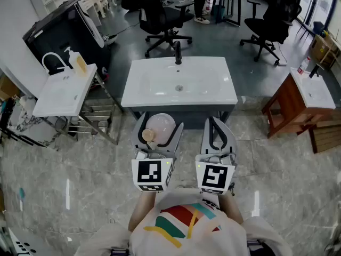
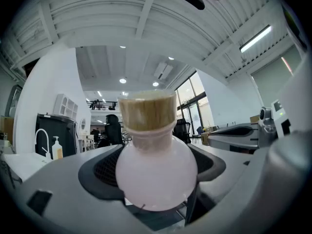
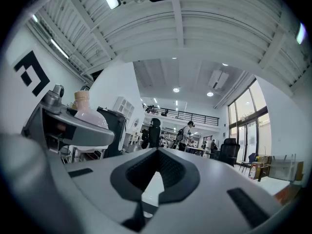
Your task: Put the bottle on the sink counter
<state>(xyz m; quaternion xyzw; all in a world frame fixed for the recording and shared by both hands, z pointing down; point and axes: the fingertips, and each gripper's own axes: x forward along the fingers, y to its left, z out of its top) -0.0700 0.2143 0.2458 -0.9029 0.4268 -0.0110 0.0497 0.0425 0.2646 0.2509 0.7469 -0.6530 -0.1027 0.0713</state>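
A round pale-pink bottle point(image 1: 159, 128) with a wooden cap is held in front of my body, cap pointing down-left in the head view. My left gripper point(image 1: 159, 122) is shut on it, jaws spread wide around its belly. In the left gripper view the bottle point(image 2: 157, 172) fills the gap of the left gripper point(image 2: 156, 179), cap up. My right gripper point(image 1: 216, 122) hangs beside it, shut and empty; its jaws meet in the right gripper view point(image 3: 156, 177). The white sink counter point(image 1: 139, 97) with a black faucet point(image 1: 178, 54) stands just ahead of both grippers.
A smaller white sink on a metal stand point(image 1: 59, 96) with a soap dispenser point(image 1: 80, 63) stands at the left. A wooden cabinet with a basin point(image 1: 287, 103) stands at the right. Office chairs point(image 1: 160, 15) are behind the counter. The floor is grey marble tile.
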